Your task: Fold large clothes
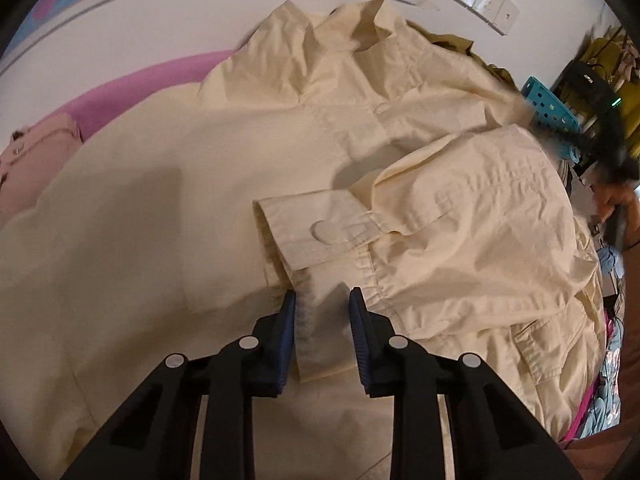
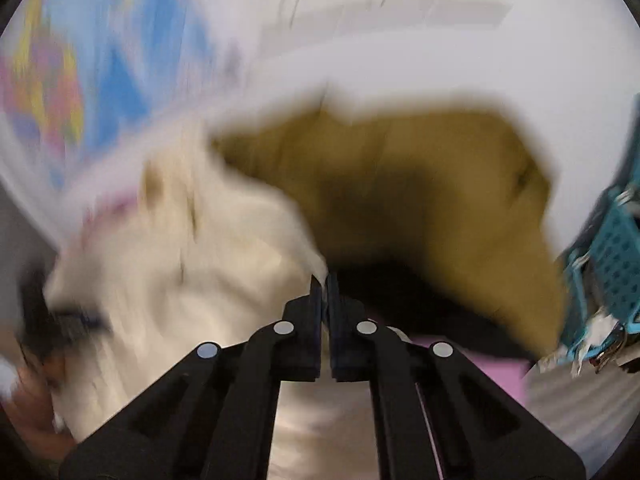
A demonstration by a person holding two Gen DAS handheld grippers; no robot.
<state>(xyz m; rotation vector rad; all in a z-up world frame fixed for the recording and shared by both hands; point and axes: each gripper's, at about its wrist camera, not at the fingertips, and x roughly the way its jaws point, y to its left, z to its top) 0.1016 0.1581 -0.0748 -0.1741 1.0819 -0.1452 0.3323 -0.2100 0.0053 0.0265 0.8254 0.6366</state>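
A large cream shirt [image 1: 280,152] lies spread out, collar at the far end and one sleeve folded across its body. The sleeve's buttoned cuff [image 1: 320,236] points toward my left gripper [image 1: 323,300]. That gripper points steeply down with its blue pads [image 1: 289,320] standing apart on either side of the cuff's edge, which lies between them unpinched. The right wrist view is badly blurred. There my right gripper [image 2: 325,280] is shut, and a pointed edge of the cream shirt [image 2: 180,272] runs into its tips.
A pink sheet [image 1: 132,84] and a pale pink garment [image 1: 32,152] lie at the left. An olive-brown garment [image 2: 420,184] sits beyond the shirt. A teal perforated basket [image 2: 616,256] stands at the right. A hand [image 1: 618,208] shows at the right edge. A white wall is behind.
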